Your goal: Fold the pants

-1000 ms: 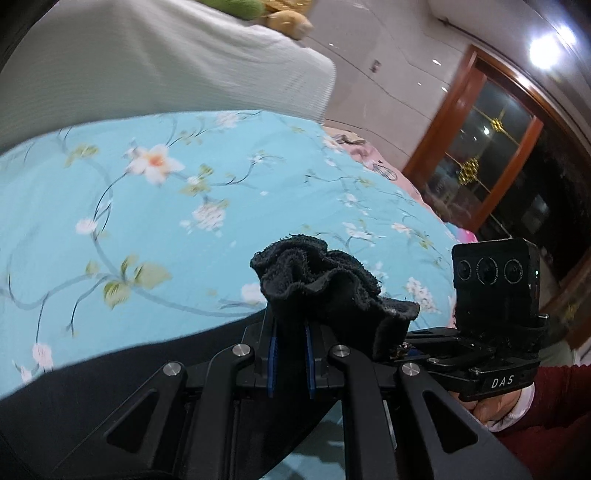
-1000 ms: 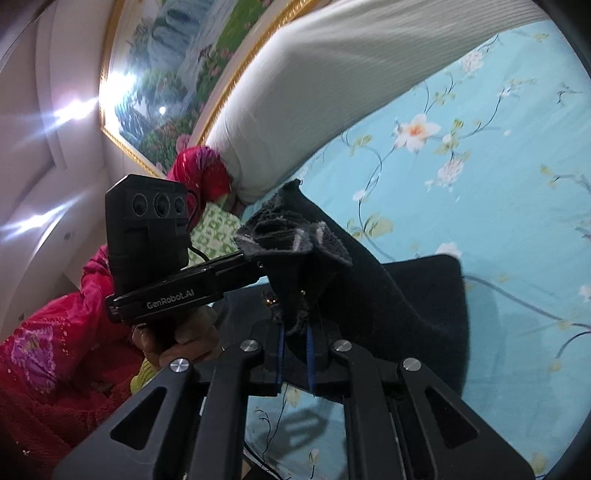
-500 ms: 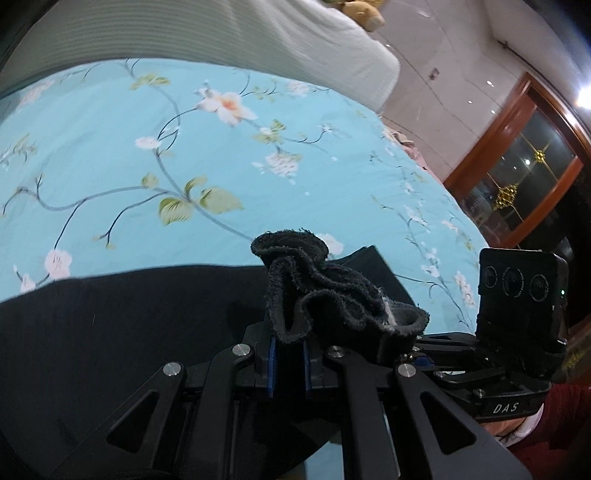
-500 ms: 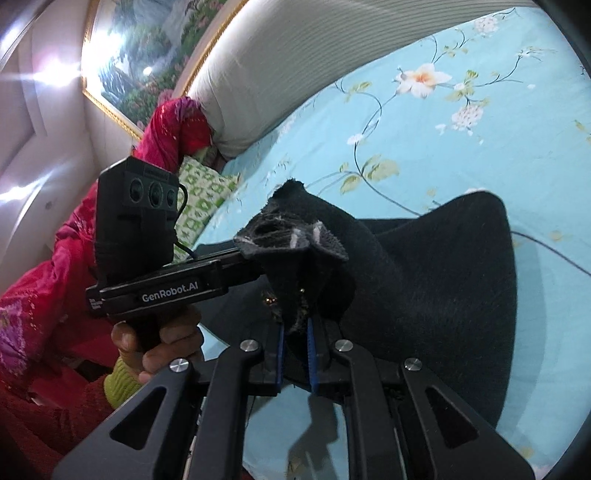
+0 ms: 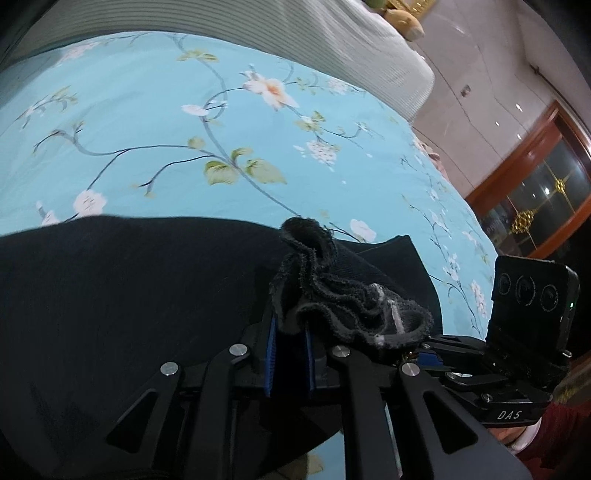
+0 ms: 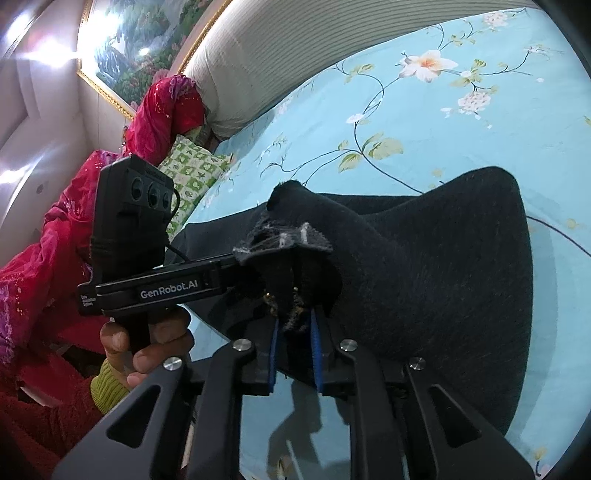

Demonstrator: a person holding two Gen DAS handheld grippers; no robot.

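Observation:
The black pants (image 5: 110, 295) lie spread on the blue floral bed sheet (image 5: 147, 129). My left gripper (image 5: 290, 325) holds a bunched, frayed edge of the pants (image 5: 332, 295) between its blue pads, and its jaws are opening. My right gripper (image 6: 294, 321) has another bunch of the same edge (image 6: 288, 240) between its pads, and its jaws are opening too, with slim gaps beside the cloth. The two grippers are close together, low over the bed. The rest of the pants (image 6: 461, 277) drapes flat to the right in the right wrist view.
A ribbed white bolster (image 5: 258, 33) runs along the far side of the bed. A red garment (image 6: 162, 107) and a green patterned pillow (image 6: 192, 166) lie at the bed's end. A hand (image 6: 147, 350) grips the left gripper's handle. A wooden door (image 5: 535, 184) stands beyond the bed.
Both grippers came down towards the bed with the pants edge. More of the black cloth now lies flat on the sheet. The right pads stand slightly wider apart.

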